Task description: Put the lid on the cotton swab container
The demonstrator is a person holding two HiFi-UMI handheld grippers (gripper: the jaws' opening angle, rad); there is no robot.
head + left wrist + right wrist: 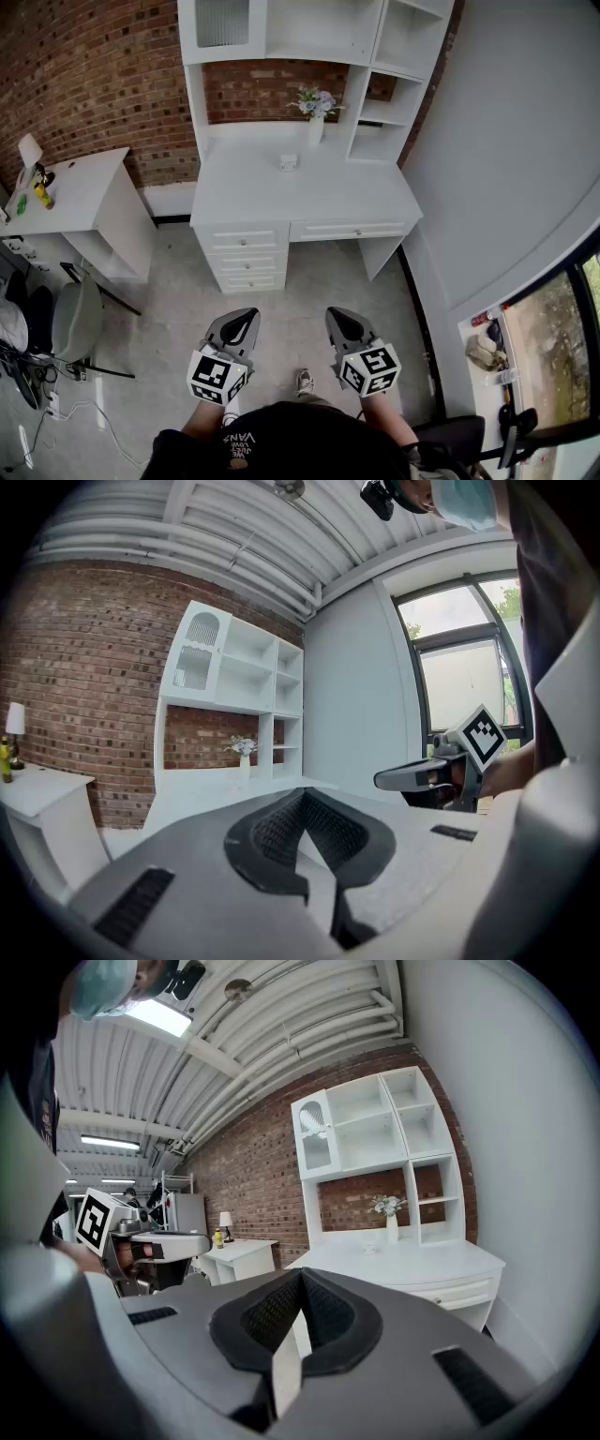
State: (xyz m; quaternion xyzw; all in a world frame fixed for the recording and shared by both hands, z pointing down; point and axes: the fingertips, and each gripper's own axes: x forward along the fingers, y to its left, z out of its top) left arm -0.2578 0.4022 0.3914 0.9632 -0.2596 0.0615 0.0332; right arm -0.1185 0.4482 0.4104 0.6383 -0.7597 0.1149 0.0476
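Observation:
A small white container (288,162), likely the cotton swab box, sits on the white desk (309,192) near its back; in the right gripper view the same container (371,1249) is a tiny speck on the desk. No separate lid can be made out at this distance. My left gripper (241,323) and right gripper (340,323) are held side by side over the floor, well short of the desk. Both are shut with nothing between the jaws. The left gripper view shows its own closed jaws (302,803); the right gripper view shows its own closed jaws (300,1283).
A white vase of flowers (316,112) stands at the desk's back under the shelving (309,33). A second white table (66,192) with a yellow bottle (42,194) stands at the left, a chair (75,319) before it. Drawers (246,253) front the desk.

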